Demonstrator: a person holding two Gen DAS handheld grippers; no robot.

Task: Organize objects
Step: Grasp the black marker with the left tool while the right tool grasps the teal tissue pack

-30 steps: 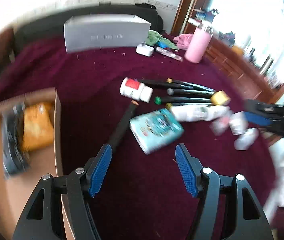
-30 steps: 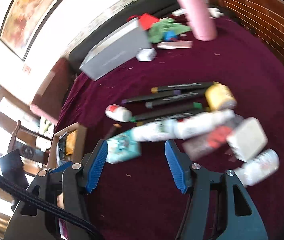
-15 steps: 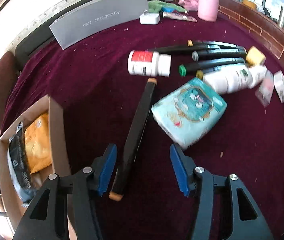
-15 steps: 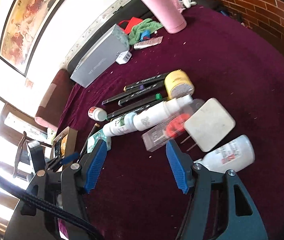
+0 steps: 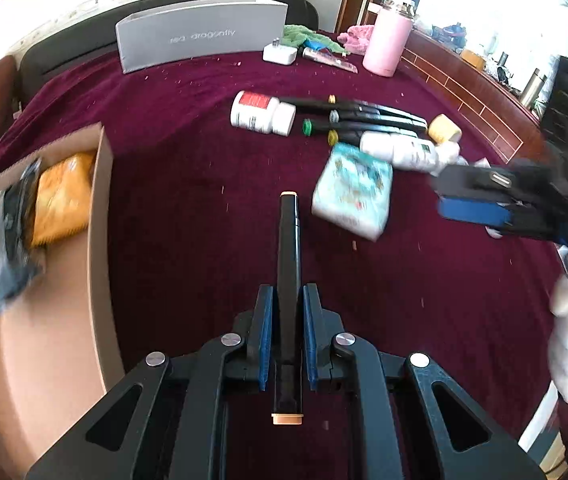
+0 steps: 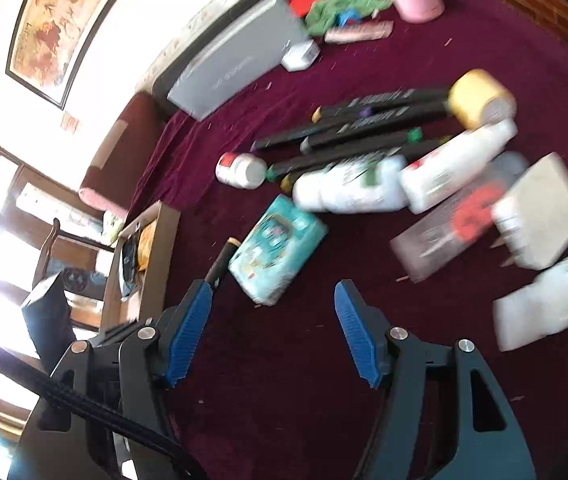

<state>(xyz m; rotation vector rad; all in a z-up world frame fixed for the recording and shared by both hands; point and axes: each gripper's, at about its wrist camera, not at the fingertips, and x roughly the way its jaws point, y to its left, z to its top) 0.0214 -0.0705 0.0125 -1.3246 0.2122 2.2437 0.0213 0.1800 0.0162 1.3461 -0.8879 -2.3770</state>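
Observation:
My left gripper (image 5: 287, 300) is shut on a long black marker (image 5: 288, 256) with orange end caps, held along the fingers over the maroon cloth. A cardboard box (image 5: 95, 184) with an orange packet (image 5: 61, 196) and a black packet lies to its left. My right gripper (image 6: 271, 308) is open and empty above the cloth, just in front of a teal tissue pack (image 6: 277, 244); it also shows in the left wrist view (image 5: 480, 210). The marker's tip (image 6: 225, 254) shows beside the right gripper's left finger.
Several black markers (image 5: 364, 114), a white pill bottle (image 5: 261, 112), a white lotion bottle (image 5: 402, 150), a yellow roll (image 5: 444, 128) and a tissue pack (image 5: 352, 194) lie mid-cloth. A grey box (image 5: 199, 38), a charger (image 5: 279, 54) and a pink flask (image 5: 388, 42) stand at the back.
My left gripper has closed on the black marker, which lay loose between its open fingers half a second ago. My right gripper has swung left toward the teal tissue pack.

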